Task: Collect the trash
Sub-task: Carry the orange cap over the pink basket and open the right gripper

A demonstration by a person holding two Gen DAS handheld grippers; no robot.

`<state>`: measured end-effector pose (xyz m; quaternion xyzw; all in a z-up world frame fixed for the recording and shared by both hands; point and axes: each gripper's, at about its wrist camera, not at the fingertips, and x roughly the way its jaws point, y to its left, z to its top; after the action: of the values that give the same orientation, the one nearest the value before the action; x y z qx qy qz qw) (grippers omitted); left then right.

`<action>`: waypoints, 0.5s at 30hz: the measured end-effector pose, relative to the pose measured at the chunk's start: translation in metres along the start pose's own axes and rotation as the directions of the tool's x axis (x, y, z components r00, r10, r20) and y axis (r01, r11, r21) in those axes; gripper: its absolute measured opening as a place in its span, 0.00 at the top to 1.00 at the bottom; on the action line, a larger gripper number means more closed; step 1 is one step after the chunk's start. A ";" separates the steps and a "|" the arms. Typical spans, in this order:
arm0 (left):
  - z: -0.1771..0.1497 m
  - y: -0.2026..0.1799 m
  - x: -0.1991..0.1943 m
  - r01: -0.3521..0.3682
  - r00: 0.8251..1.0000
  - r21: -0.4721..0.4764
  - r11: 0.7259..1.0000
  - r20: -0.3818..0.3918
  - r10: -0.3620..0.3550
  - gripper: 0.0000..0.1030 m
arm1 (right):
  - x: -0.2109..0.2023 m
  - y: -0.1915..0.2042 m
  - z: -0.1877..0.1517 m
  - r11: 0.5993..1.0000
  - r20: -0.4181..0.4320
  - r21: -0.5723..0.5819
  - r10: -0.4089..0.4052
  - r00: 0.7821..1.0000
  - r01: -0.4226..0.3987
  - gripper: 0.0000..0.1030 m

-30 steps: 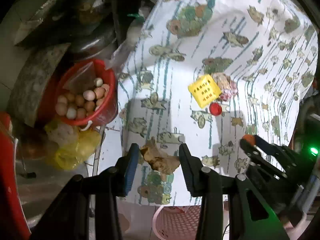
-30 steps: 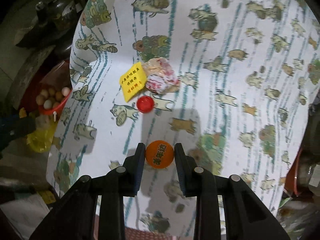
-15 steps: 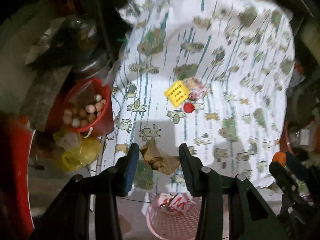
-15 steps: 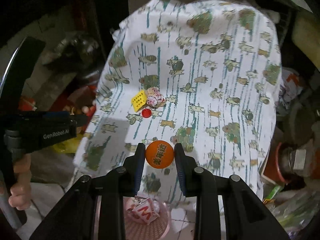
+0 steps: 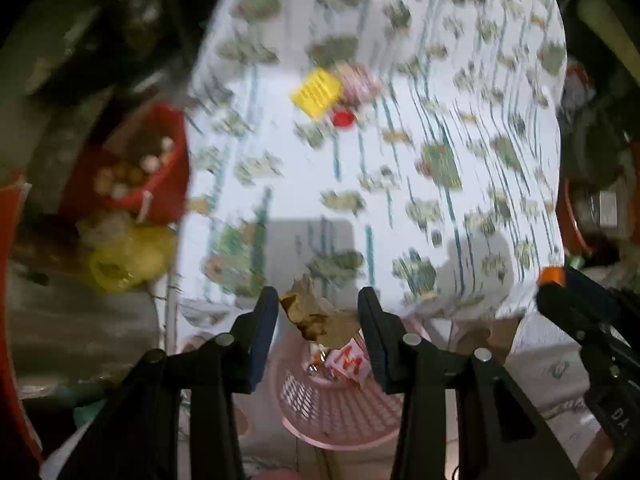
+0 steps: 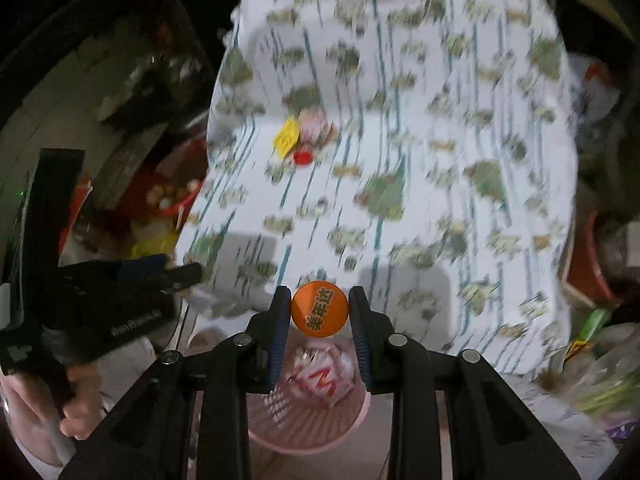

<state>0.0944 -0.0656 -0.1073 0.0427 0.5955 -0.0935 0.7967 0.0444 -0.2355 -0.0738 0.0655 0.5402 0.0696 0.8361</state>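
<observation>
- Cloth (image 5: 400,184) printed with teal stripes and animals covers the table; a yellow card (image 5: 316,91), crumpled wrapper (image 5: 358,82) and red cap (image 5: 343,119) sit together toward its far left.
- Left gripper (image 5: 318,314) pinches a brown scrap (image 5: 320,320) above the pink basket (image 5: 340,412) on the floor at the near edge.
- Right gripper (image 6: 319,314) pinches an orange cap (image 6: 319,308) over that basket.
- Red bucket of eggs (image 5: 140,168) stands off the left edge among clutter.

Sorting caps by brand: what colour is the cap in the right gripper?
Orange cap with dark lettering, clearest in the right wrist view.
</observation>
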 end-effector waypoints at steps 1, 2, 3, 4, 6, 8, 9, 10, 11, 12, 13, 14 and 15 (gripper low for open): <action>-0.003 -0.001 0.006 -0.002 1.000 -0.001 1.000 -0.015 0.002 0.62 | 0.007 -0.001 -0.001 1.000 -0.020 0.000 0.001 1.000 -0.001 0.69; -0.006 -0.002 0.016 -0.004 0.999 -0.001 1.000 -0.042 0.004 0.62 | 0.017 -0.003 -0.004 1.000 -0.050 0.005 0.006 0.999 -0.006 0.69; -0.010 -0.002 0.027 -0.005 0.997 -0.004 1.000 -0.078 0.004 0.62 | 0.028 -0.007 -0.006 1.000 -0.083 0.023 0.011 0.997 -0.010 0.69; -0.013 -0.002 0.037 -0.004 0.994 -0.010 1.000 -0.111 0.003 0.62 | 0.040 -0.011 -0.009 0.999 -0.124 0.049 0.018 0.992 -0.012 0.69; -0.022 -0.002 0.061 0.015 0.979 -0.031 0.999 -0.201 -0.021 0.62 | 0.061 -0.020 -0.016 0.994 -0.199 0.105 0.063 0.978 -0.042 0.69; -0.031 -0.001 0.083 0.044 0.958 -0.059 0.997 -0.280 -0.059 0.62 | 0.084 -0.033 -0.025 0.976 -0.271 0.205 0.122 0.955 -0.066 0.69; -0.034 -0.002 0.090 0.047 0.951 -0.066 0.997 -0.303 -0.065 0.62 | 0.092 -0.038 -0.029 0.968 -0.292 0.239 0.140 0.946 -0.070 0.69; -0.039 -0.004 0.099 0.042 0.943 -0.064 0.997 -0.328 -0.061 0.62 | 0.105 -0.044 -0.034 0.957 -0.325 0.281 0.169 0.931 -0.076 0.69; -0.042 -0.006 0.105 0.034 0.939 -0.059 0.998 -0.339 -0.052 0.62 | 0.112 -0.048 -0.038 0.948 -0.341 0.309 0.186 0.921 -0.077 0.69; -0.046 -0.008 0.112 0.024 0.936 -0.051 0.998 -0.350 -0.041 0.62 | 0.120 -0.052 -0.042 0.937 -0.355 0.340 0.206 0.912 -0.079 0.69; -0.050 -0.010 0.118 0.017 0.932 -0.044 0.999 -0.361 -0.031 0.62 | 0.130 -0.055 -0.048 0.922 -0.374 0.377 0.238 0.896 -0.088 0.69; -0.053 -0.011 0.123 0.012 0.928 -0.037 0.999 -0.371 -0.025 0.62 | 0.137 -0.056 -0.052 0.914 -0.385 0.396 0.253 0.888 -0.089 0.69; -0.058 -0.013 0.129 0.005 0.922 -0.026 1.000 -0.386 -0.015 0.62 | 0.142 -0.058 -0.055 0.908 -0.387 0.410 0.261 0.884 -0.089 0.69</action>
<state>0.0729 -0.0808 -0.2466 0.0475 0.7422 -0.0799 0.6637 0.0541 -0.2635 -0.2338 0.2587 0.7071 0.0529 0.6560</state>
